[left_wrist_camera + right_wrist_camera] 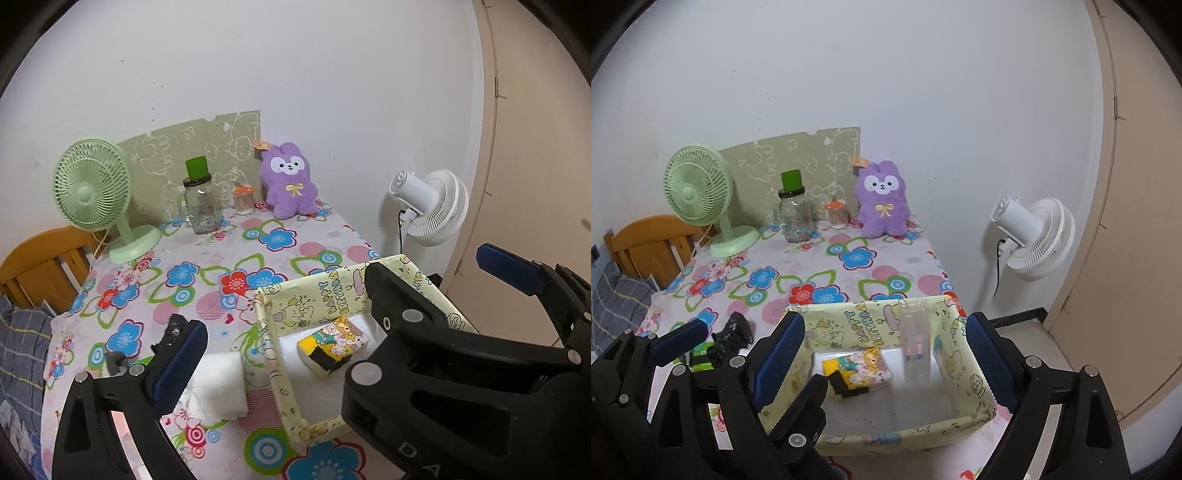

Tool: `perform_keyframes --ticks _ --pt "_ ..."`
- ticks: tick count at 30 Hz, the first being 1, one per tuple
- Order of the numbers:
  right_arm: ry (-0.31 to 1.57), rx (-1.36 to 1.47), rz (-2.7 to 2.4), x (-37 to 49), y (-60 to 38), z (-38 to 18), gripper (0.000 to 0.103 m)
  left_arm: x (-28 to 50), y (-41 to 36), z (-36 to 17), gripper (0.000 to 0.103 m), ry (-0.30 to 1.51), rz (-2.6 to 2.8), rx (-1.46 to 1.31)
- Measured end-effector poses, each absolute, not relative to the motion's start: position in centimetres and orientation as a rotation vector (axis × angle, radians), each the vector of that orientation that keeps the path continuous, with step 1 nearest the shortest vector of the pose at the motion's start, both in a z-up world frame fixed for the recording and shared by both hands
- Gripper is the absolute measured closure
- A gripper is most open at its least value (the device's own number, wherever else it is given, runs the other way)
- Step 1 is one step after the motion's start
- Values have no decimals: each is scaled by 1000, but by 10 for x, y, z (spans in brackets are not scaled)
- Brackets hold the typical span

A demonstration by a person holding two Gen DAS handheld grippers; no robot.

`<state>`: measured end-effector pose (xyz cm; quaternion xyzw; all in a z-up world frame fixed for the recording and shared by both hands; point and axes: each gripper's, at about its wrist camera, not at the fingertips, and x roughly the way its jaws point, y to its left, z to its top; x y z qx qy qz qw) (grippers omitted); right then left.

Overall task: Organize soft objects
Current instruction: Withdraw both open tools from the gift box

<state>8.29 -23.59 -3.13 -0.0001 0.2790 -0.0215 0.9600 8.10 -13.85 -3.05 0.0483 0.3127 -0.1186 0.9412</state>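
A pale yellow cartoon-print box [317, 295] [849, 321] stands at the near right of the flowered table [229, 258]. A cartoon-print sponge [334, 345] [860, 369] lies on the box floor, beside a clear plastic item [916, 343]. A white soft block [221, 384] rests on the cloth, touching the box's left wall. A purple plush bunny [288, 181] [882, 199] sits upright at the back. My left gripper [338, 290] is open and empty over the box's left side. My right gripper [886, 317] is open and empty above the box. Their fingers interleave.
A green fan [92, 188], a glass jar with a green lid [199, 206] and a small orange-topped jar [243, 201] line the back. A black crumpled item [733, 336] lies left of the box. A white fan [432, 206] stands right of the table, a wooden bed frame [40, 266] left.
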Motion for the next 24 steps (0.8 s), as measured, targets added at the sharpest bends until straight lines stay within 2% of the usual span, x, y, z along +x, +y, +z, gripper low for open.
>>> perform_keyframes --ticks 10,24 --pt "542 -7 -35 63 -215 -25 11 62 -119 -24 2 614 -223 102" --pt "511 -17 -29 44 -179 -24 2 42 -83 -27 2 600 -216 92"
